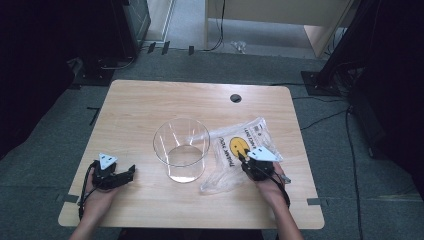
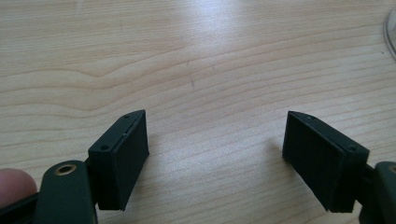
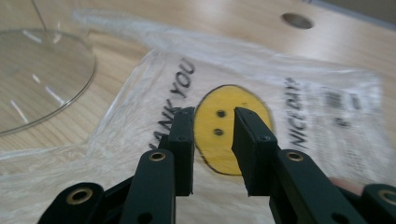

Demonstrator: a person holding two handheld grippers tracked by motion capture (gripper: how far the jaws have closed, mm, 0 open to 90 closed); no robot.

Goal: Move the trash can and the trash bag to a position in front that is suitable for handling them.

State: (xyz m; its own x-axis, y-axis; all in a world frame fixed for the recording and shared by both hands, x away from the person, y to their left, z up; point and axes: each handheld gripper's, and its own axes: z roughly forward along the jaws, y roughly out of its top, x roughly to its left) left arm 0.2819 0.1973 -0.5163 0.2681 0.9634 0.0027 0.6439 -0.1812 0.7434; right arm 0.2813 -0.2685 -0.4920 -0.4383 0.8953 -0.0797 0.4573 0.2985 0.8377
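A clear plastic bag (image 1: 240,150) printed with a yellow smiley face and "THANK YOU" lies flat and crumpled just right of the clear round container (image 1: 181,148), one edge touching it.

Left gripper (image 1: 131,172): black body, grey three-cornered plate on top with dark dots, black cable trailing along forearm. Left gripper view: two thick black rectangular pads (image 2: 125,158), matte, small recessed screws on upper edges; brass-ringed hole in black link at bottom left.

Right gripper (image 1: 240,154): same black build, grey triangular plate, black cable at wrist. Right gripper view: black linkage arms with brass-ringed pivots, screw heads on pad tops.

Forearms bare, no sleeves seen.
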